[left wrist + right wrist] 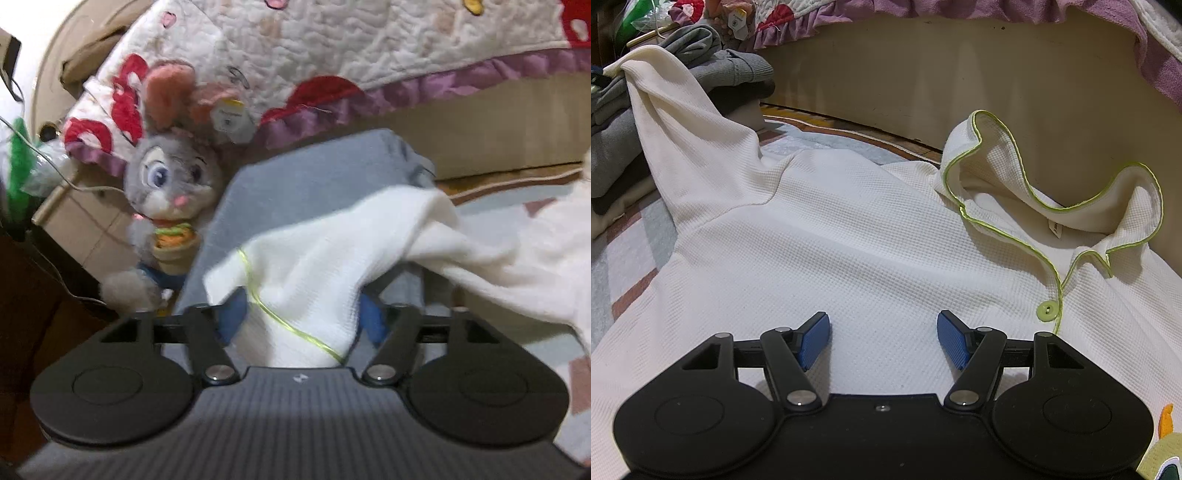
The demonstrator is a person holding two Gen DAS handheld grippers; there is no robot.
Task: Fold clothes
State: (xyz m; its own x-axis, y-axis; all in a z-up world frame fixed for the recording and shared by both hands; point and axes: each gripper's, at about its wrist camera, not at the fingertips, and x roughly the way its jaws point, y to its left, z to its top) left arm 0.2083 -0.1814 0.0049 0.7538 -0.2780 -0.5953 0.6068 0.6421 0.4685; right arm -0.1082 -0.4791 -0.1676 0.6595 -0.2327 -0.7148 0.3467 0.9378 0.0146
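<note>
A white waffle-knit shirt (849, 229) with lime-green piping lies face up on a patterned rug (624, 258), its collar (1052, 177) standing open and a green button (1048, 309) below it. My right gripper (882, 339) hovers open just over the shirt's chest, with nothing between its blue pads (812, 339). The left sleeve (676, 122) is pulled up and away to the upper left. In the left wrist view my left gripper (301, 321) is shut on that sleeve's green-trimmed cuff (295, 295), and the bunched cloth fills the gap between its pads.
A stack of folded grey clothes (295, 177) sits just beyond the held sleeve, and a plush rabbit (170, 184) sits to its left. A quilt (332, 44) with a purple ruffle hangs over a beige bed side (923, 85) behind the shirt. Cables and a green bag (18, 158) lie at far left.
</note>
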